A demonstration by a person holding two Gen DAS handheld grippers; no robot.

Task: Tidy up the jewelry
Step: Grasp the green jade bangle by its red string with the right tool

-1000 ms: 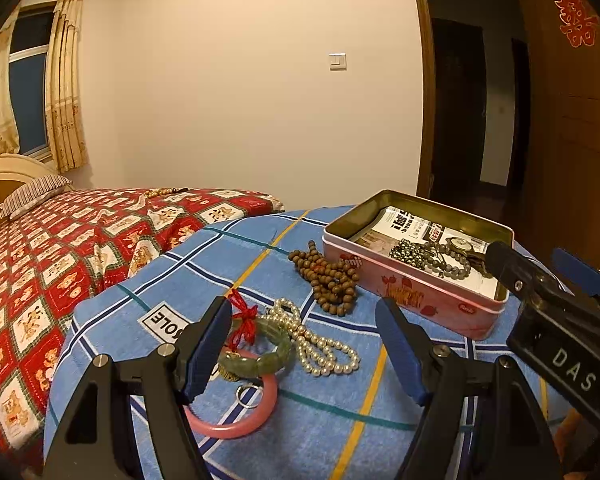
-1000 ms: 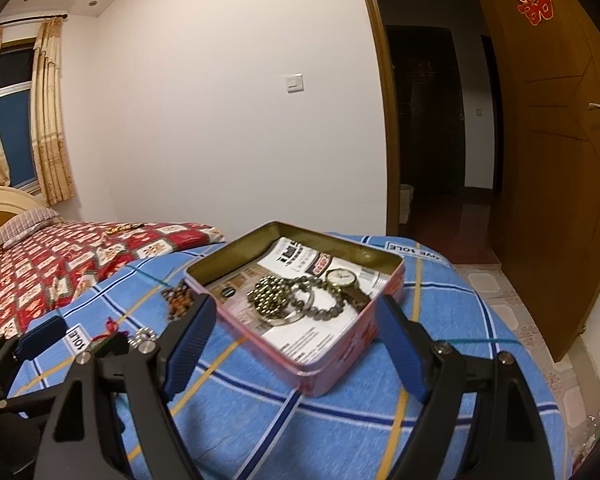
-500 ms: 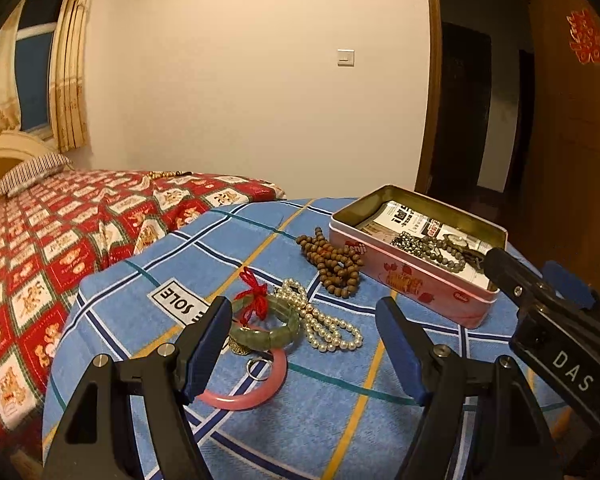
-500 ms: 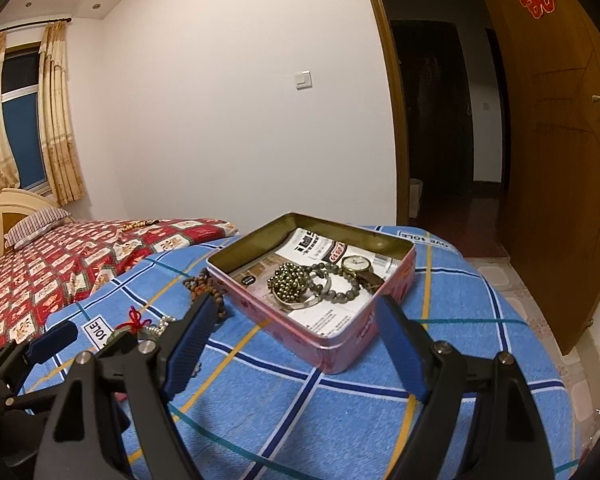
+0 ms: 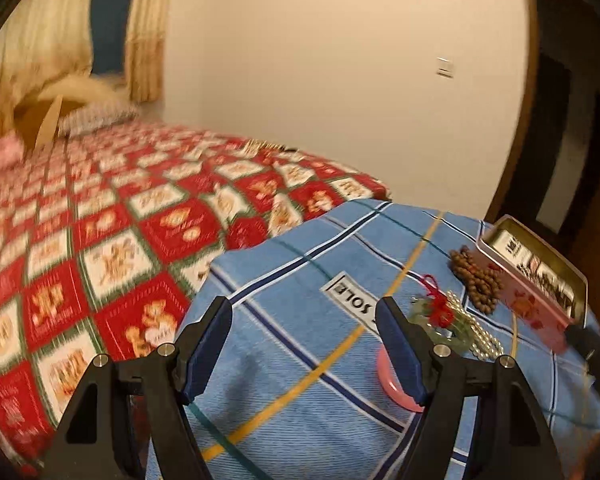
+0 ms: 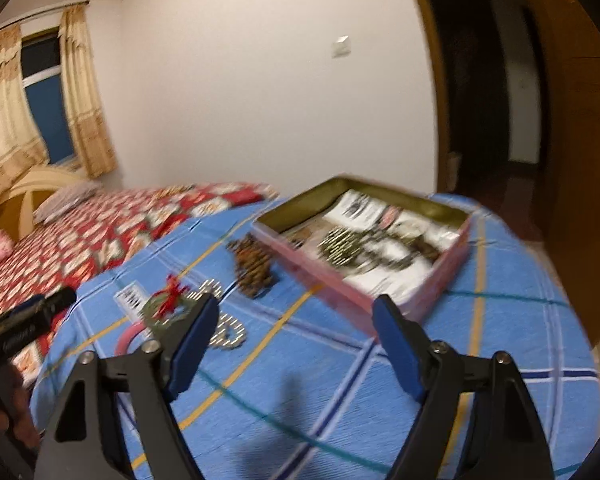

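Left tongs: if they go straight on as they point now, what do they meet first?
Probably only the blue plaid cloth: the open left tongs frame bare cloth, then the red patterned bedspread beyond. The green bangle and pearl strand lie off to the right. Motion blur makes depth uncertain.

Bead string (image 6: 252, 264) lies left of tin (image 6: 456, 240), pearls (image 6: 224, 320) nearer

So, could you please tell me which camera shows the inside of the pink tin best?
The right wrist view: the pink tin sits near centre, its paper lining and beads visible, though blurred. The left wrist view catches the tin only at the right edge, foreshortened.
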